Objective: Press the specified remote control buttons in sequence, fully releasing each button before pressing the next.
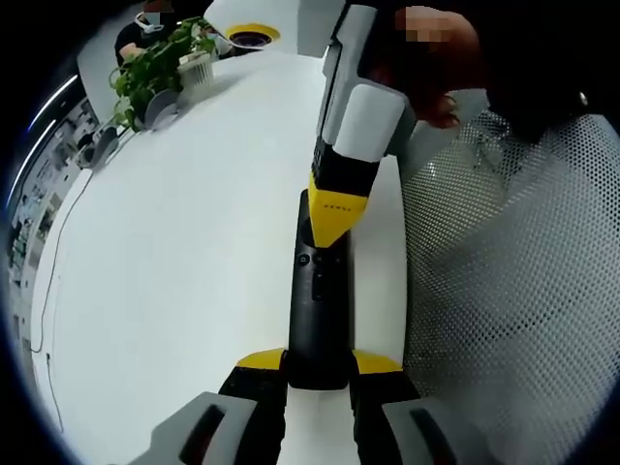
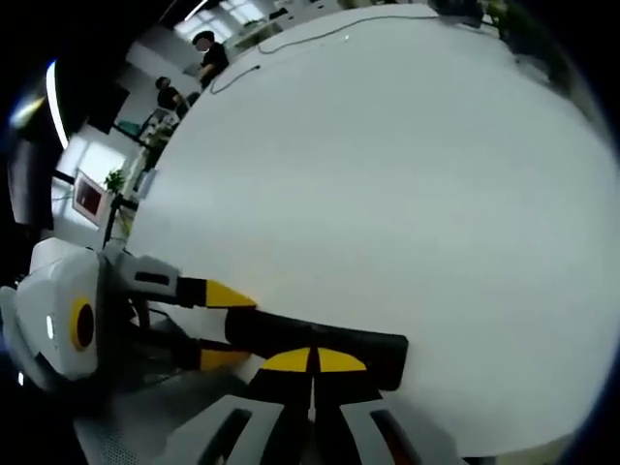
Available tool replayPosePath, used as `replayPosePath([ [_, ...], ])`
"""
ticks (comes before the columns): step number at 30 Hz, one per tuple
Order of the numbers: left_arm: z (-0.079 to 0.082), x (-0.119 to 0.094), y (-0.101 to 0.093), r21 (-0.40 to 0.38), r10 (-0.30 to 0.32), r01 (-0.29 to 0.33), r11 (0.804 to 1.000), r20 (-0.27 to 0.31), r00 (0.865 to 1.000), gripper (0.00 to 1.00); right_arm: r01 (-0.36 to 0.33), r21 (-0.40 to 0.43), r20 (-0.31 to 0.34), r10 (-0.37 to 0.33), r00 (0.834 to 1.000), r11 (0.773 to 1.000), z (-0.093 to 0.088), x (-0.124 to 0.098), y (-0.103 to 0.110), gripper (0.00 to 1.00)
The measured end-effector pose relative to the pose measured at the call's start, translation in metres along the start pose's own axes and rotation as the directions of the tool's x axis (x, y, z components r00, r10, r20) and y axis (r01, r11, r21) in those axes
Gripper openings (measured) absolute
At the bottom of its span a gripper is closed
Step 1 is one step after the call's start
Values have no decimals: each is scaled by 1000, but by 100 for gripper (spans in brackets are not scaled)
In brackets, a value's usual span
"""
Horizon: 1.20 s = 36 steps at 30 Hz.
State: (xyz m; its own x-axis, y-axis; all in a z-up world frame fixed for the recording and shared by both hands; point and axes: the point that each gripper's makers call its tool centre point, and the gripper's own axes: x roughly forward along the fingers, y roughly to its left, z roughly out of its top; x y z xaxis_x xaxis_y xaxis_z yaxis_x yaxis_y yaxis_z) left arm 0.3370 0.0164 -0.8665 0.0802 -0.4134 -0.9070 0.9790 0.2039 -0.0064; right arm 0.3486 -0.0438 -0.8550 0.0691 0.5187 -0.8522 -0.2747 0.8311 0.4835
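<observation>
Black slim plastic remote (image 1: 318, 300) lies on white surface (image 1: 174, 271), pinched steady by left claw (image 1: 319, 366); right claw (image 1: 337, 218), pressed together, pokes its buttons.

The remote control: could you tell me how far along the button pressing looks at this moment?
Done: the left gripper clamps the black remote by its near end on the white table. In hand: the right gripper, jaws shut together, has its yellow tips on the remote's upper face, seemingly mid-press. Left: releasing this button and any later ones; the pictures do not show how many presses came before.
</observation>
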Motion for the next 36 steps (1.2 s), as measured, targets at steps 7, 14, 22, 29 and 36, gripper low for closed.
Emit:
replayPosePath([
  [7, 0, 0, 0, 2, 0, 0, 1000, -3, 1000, 25, 6, 35, -19, -6, 1000, 999, -4, -5, -3, 0],
  [14, 0, 0, 0, 2, 0, 0, 1000, -4, 1000, 25, 35, 51, -54, -32, 998, 998, -10, -6, -8, 0],
  [22, 0, -1, 0, -2, 0, 0, 1000, -1, 1000, 25, 26, 46, -56, -23, 998, 999, -11, -5, -5, 0],
  [29, 1, -1, -1, 1, -1, 1, 1000, 0, 1000, 25, 42, 15, -73, -41, 996, 999, -13, -3, -6, 0],
  [36, 1, -1, -1, 4, -2, 2, 1000, -5, 1000, 25, 55, -3, -74, -55, 996, 999, -14, -2, -8, 0],
])
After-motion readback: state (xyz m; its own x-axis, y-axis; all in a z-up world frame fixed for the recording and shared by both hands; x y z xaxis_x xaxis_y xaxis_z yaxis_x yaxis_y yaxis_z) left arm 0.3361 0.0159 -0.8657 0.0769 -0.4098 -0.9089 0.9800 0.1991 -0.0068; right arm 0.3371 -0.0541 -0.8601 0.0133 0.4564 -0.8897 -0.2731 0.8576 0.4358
